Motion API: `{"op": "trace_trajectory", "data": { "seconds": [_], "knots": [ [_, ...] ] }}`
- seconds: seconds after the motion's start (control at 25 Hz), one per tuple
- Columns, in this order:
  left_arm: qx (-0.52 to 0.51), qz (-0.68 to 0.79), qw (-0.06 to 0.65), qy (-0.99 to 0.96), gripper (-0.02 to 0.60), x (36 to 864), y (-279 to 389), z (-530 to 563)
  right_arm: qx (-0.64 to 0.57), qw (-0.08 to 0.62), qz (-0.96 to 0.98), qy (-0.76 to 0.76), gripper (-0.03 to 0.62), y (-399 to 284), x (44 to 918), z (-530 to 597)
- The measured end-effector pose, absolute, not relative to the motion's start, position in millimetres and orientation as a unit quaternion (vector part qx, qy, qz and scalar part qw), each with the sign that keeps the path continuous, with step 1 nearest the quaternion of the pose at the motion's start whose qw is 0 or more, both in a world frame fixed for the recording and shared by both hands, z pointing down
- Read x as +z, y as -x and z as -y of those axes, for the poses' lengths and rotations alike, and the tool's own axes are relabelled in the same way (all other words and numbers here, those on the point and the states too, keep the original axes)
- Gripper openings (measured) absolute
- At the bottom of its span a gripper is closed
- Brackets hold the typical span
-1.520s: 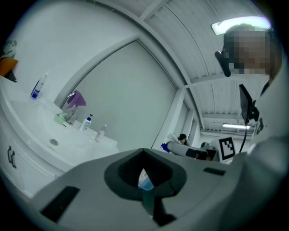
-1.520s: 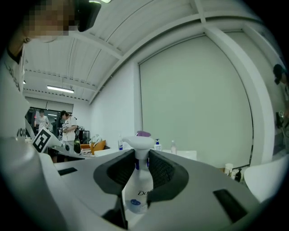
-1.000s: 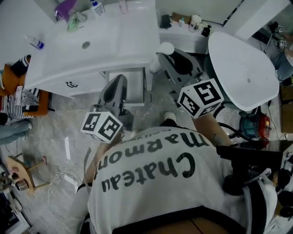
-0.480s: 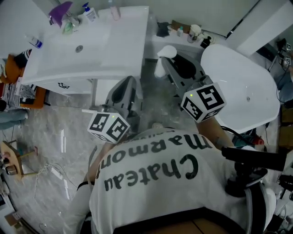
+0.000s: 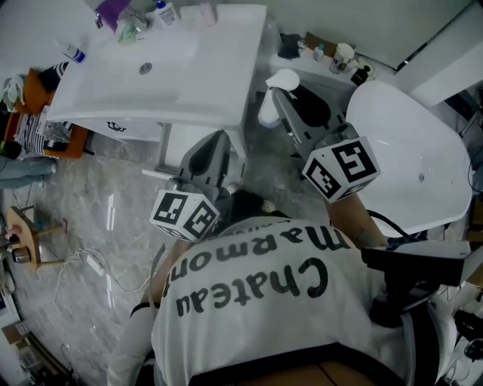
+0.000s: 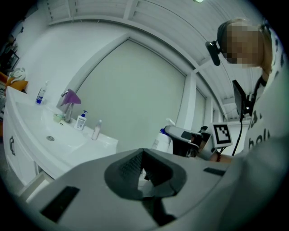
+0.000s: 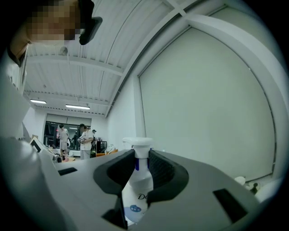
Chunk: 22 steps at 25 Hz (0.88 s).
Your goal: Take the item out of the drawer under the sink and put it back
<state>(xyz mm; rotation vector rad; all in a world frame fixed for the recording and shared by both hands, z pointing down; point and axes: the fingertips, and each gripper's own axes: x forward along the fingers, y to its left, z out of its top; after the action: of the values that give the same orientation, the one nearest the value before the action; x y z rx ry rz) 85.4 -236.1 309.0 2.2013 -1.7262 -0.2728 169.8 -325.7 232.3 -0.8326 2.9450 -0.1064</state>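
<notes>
Grey marbled floor [image 5: 83, 219] underfoot, a bathroom. White sink counter [image 5: 189, 71] ahead, cabinet front [image 5: 128, 130] under its near edge. Drawer itself mostly screened by left gripper [image 5: 213, 143], whose jaws are pressed together on nothing, probably kept free for the drawer pull. Right gripper [image 5: 290, 109] level, off counter's right edge, jaws pinching white pump bottle [image 7: 137, 189] at the neck under its pump head, so it hangs upright and can't slip down. Item judged out of drawer; return pending. Small toiletry bottles [image 5: 164, 11] line counter's far edge.
</notes>
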Motion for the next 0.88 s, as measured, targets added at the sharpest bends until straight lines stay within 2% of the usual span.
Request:
{"op": "trace_trajectory", "data": {
  "seconds": [0.08,0.28,0.36,0.88],
  "knots": [
    [-0.085,0.605,0.156,-0.776,0.005,308.2,-62.0,222.8,-0.036,0.039,-0.961,0.273,0.100,-147.7,231.0,312.4],
    [-0.085,0.543,0.128,-0.825,0.005,274.3,51.7,156.9,-0.006,0.059,-0.937,0.346,0.100,-51.0,196.5,219.6],
    [-0.087,0.545,0.128,-0.824,0.005,269.5,71.4,139.7,-0.008,0.059,-0.937,0.343,0.100,-30.4,192.2,201.2],
    [-0.078,0.520,0.112,-0.843,0.005,267.0,50.7,146.1,-0.005,0.057,-0.937,0.344,0.100,-32.4,189.0,200.0]
  ]
}}
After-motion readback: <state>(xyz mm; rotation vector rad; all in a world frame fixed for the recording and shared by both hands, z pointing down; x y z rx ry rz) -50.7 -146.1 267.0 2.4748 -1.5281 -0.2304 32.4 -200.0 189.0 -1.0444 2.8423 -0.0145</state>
